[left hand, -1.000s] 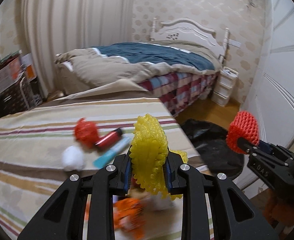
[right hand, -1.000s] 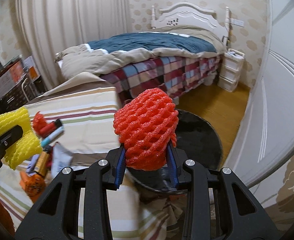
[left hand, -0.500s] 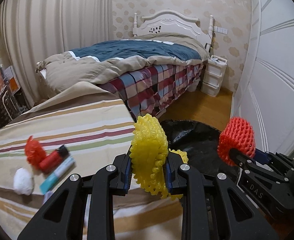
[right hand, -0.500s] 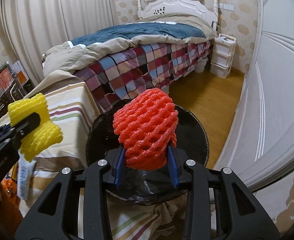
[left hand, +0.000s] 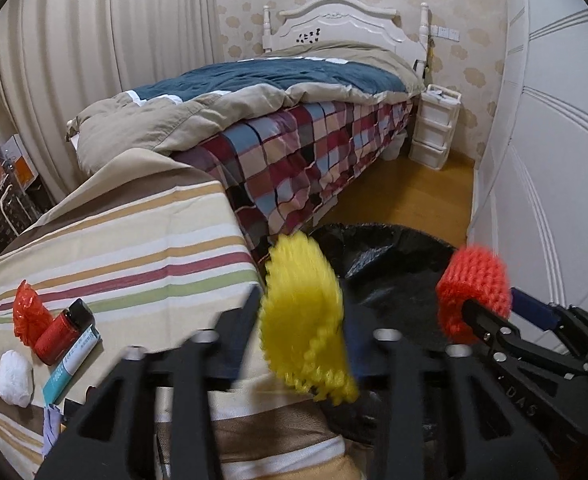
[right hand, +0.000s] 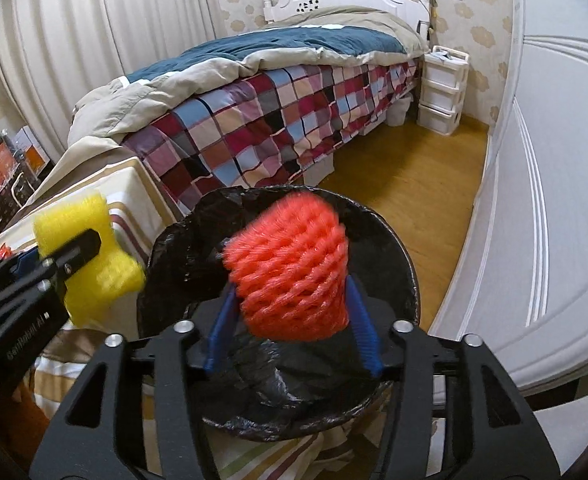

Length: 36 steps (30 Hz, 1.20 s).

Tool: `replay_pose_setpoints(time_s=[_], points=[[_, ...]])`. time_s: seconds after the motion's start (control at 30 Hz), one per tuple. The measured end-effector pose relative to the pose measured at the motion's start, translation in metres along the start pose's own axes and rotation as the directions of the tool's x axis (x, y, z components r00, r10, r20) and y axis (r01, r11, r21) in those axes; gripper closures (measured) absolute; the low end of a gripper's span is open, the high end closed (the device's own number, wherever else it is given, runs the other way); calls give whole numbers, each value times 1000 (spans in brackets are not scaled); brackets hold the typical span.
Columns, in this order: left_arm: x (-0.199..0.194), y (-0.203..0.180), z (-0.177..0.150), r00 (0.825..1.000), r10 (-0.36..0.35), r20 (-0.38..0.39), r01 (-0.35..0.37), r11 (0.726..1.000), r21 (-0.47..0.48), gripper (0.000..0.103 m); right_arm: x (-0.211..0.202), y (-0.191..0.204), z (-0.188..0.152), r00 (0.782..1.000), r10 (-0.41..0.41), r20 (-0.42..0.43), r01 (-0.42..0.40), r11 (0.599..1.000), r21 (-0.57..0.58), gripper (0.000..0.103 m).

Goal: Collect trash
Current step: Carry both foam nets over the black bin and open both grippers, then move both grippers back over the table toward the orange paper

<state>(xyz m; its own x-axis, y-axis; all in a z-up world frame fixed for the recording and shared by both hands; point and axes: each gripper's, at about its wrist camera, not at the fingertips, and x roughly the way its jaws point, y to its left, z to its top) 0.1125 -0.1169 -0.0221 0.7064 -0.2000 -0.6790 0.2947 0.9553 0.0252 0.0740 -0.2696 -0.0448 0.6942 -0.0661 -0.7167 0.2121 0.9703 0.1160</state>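
Now both claws over the bin, jaws opening, nets coming free.

Bed (right hand: 294, 80) with checked cover fills the back of the room. Striped table (left hand: 114, 248) in front of it; black-lined bin (right hand: 393, 240) stands just off the table's right edge. Left claw (left hand: 297, 320) at that edge, jaws opening, yellow foam net (left hand: 301, 320) between them, blurred, no pad visibly pressing it. Right claw (right hand: 290, 320) above the bin mouth, jaws opening, red foam net (right hand: 290, 268) between the blue pads (right hand: 363, 320), gaps showing either side. On the table near its left edge: red cylinder (left hand: 56, 338), tube (left hand: 70, 364), small red net (left hand: 28, 314), white wad (left hand: 14, 376).
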Motion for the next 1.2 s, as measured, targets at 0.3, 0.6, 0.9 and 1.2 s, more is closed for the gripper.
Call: replay_pose_setpoints(time_s=[0.3,0.6,0.9,1.2], points=[[-5,6,-1,1000,16,4,-16,999,-43,25,-3,-10,-1,1000,-27,6,27,999,27,42],[-31,17,-6,1000,28,11,-27,997,-70,23,-28,0,-6,999,-27,42,26,999,20,33],[-70,46,-32,998,56,4,-56,994,-93,23,-62,24,-24,998,-2,59,2,1000,0,31],[-111,93,-63,995,95,0,-94,983,-157,23,-92,59,-51,997,37,63,-33,998,-59,31]])
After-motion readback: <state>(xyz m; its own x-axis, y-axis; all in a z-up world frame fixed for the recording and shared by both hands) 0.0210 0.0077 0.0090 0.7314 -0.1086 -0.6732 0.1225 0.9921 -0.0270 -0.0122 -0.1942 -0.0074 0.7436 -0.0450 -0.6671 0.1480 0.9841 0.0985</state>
